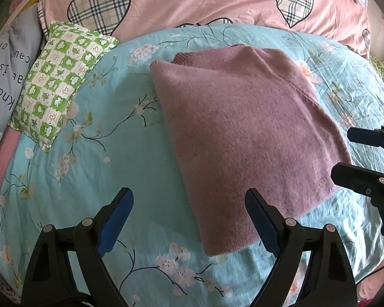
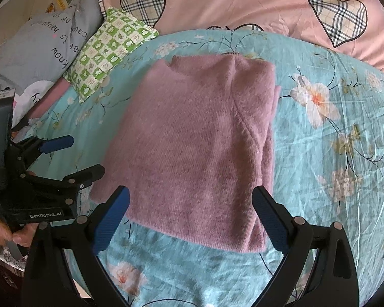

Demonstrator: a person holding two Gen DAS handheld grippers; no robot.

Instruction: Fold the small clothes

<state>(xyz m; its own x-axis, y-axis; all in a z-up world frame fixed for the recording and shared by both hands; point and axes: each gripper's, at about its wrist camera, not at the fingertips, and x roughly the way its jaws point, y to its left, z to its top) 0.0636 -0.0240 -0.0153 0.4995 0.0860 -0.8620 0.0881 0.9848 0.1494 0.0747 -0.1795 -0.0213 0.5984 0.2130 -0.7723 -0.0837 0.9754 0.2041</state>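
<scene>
Left of the left claw (image 1: 189, 217) lies a green checked pillow (image 1: 61, 81), well apart. This claw hangs spread, pinching nothing, its right finger over the near edge of the folded pink sweater (image 1: 243, 133). The sweater lies flat on the blue flowered sheet (image 1: 110, 153), ahead of both claws. The right claw (image 2: 192, 217) is also spread and empty, straddling the sweater's near hem.

Folded sweater (image 2: 197, 143) is laid on the floral quilt (image 2: 332, 204), small pillow (image 2: 110, 51) behind-left, heart-print bedding (image 2: 243, 5) behind.
</scene>
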